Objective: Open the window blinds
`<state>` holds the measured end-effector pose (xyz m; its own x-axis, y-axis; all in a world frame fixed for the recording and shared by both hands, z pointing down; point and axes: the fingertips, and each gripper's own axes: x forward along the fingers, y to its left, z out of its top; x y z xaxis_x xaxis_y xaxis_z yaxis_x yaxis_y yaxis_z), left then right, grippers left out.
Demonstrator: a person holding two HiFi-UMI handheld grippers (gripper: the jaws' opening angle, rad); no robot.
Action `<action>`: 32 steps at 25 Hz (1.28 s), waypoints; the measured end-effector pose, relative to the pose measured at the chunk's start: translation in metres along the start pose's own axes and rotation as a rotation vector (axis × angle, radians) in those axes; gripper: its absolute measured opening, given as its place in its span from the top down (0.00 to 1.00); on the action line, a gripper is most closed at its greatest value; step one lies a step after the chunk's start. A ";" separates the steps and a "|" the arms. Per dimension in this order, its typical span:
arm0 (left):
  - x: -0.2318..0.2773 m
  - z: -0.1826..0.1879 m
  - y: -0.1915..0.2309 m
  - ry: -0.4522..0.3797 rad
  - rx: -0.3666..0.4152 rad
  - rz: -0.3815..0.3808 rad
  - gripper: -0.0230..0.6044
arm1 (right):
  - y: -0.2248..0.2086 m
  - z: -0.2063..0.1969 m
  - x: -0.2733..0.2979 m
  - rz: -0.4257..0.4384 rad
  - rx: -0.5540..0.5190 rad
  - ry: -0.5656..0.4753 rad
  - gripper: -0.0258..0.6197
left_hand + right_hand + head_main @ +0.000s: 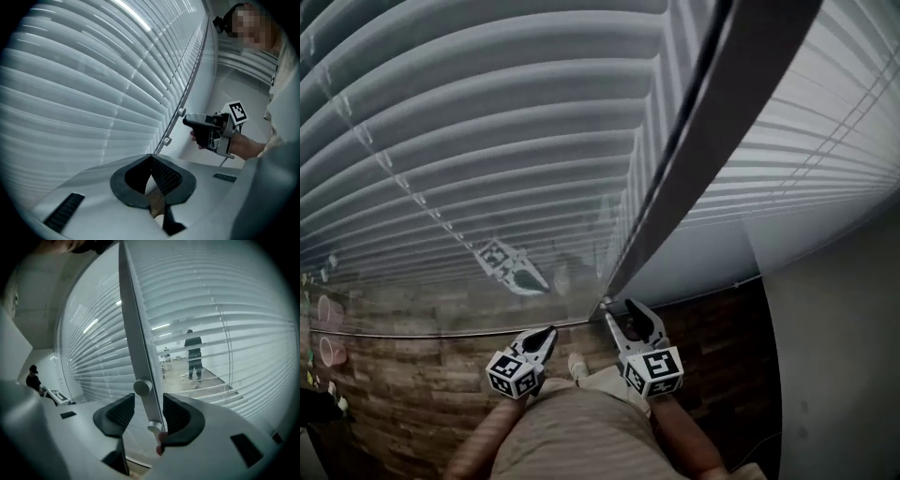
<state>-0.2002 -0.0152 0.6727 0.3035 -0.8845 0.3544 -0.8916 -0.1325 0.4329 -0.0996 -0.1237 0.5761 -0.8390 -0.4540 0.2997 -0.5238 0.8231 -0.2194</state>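
**A:** Which way are the blinds (487, 141) lying?

**B:** They are hanging on both sides of the frame bar (712, 141) and reaching down close to the wooden floor (412, 394). Every slat is running level, side to side. Right of the bar the slats are letting a room beyond show through. Left of it they are looking shut.

**A:** And the bar itself?

**B:** It is standing upright, its long axis running up and down. It is carrying 2 round knobs, the upper knob (142, 387) and the lower knob (153, 426).

**A:** How much room is showing?

**B:** A plain wall (834, 356) is closing in at the right edge. Bare floor is stretching away leftward below the slats.

**A:** What are the tools doing?

**B:** The right tool (149, 404) is standing wide with its pads straddling the bar at knob height. Its right pad is sitting just beside the lower knob, not pinching it. The left tool (150, 157) is hanging apart from the slats, tips together, holding nothing.
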 end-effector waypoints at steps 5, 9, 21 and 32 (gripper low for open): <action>-0.006 0.005 0.004 -0.024 -0.005 0.014 0.94 | 0.008 0.002 0.005 0.181 0.487 -0.012 0.72; -0.011 0.008 0.012 -0.039 -0.029 0.033 0.94 | 0.003 0.005 0.009 0.209 0.605 -0.023 0.72; -0.008 0.011 0.016 -0.042 -0.030 0.033 0.94 | 0.005 0.019 0.015 0.132 0.439 -0.014 0.75; -0.001 0.019 0.015 -0.040 -0.006 0.025 0.94 | 0.015 0.029 0.016 -0.104 -0.237 0.160 0.76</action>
<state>-0.2202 -0.0248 0.6632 0.2672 -0.9047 0.3318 -0.8969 -0.1075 0.4291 -0.1250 -0.1286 0.5504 -0.7392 -0.4960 0.4555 -0.5407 0.8404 0.0377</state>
